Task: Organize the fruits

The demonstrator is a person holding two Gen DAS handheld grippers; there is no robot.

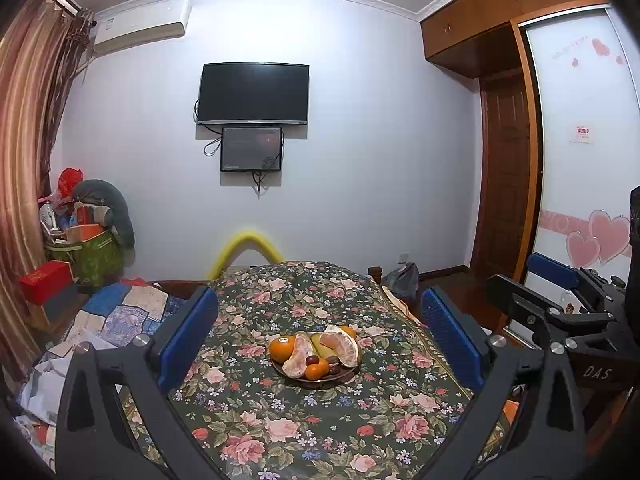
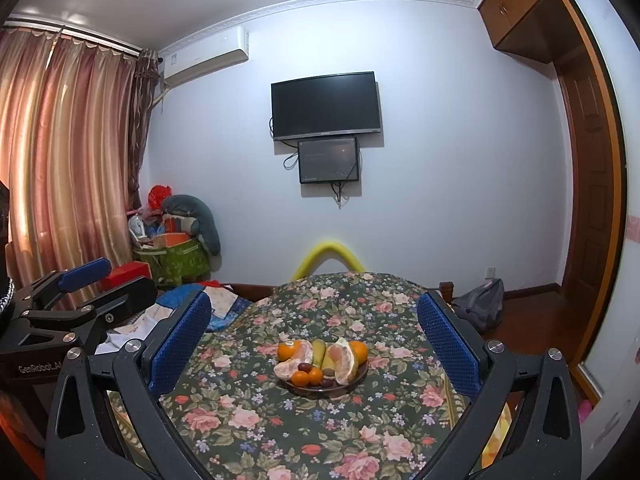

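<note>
A brown plate [image 1: 343,378] [image 2: 360,378] of fruit sits in the middle of the floral tablecloth [image 1: 304,432] [image 2: 280,420]. It holds oranges [image 1: 281,349] [image 2: 286,350], peeled pomelo pieces [image 1: 299,354] [image 2: 344,360], a green-yellow banana [image 1: 319,345] [image 2: 318,351], small tangerines [image 1: 317,371] [image 2: 300,378] and dark grapes [image 1: 312,359] [image 2: 305,367]. My left gripper [image 1: 320,328] is open and empty, well short of the plate. My right gripper [image 2: 314,328] is open and empty, also short of it. The right gripper shows in the left wrist view [image 1: 560,292]; the left gripper shows in the right wrist view [image 2: 80,292].
A bed with patchwork bedding [image 1: 120,312] [image 2: 216,304] lies left of the table. A green bag of clutter [image 1: 96,256] [image 2: 176,260] stands in the far corner. A yellow foam arch [image 1: 248,246] [image 2: 328,256] rises behind the table. A grey bag [image 1: 402,278] [image 2: 480,304] lies on the floor.
</note>
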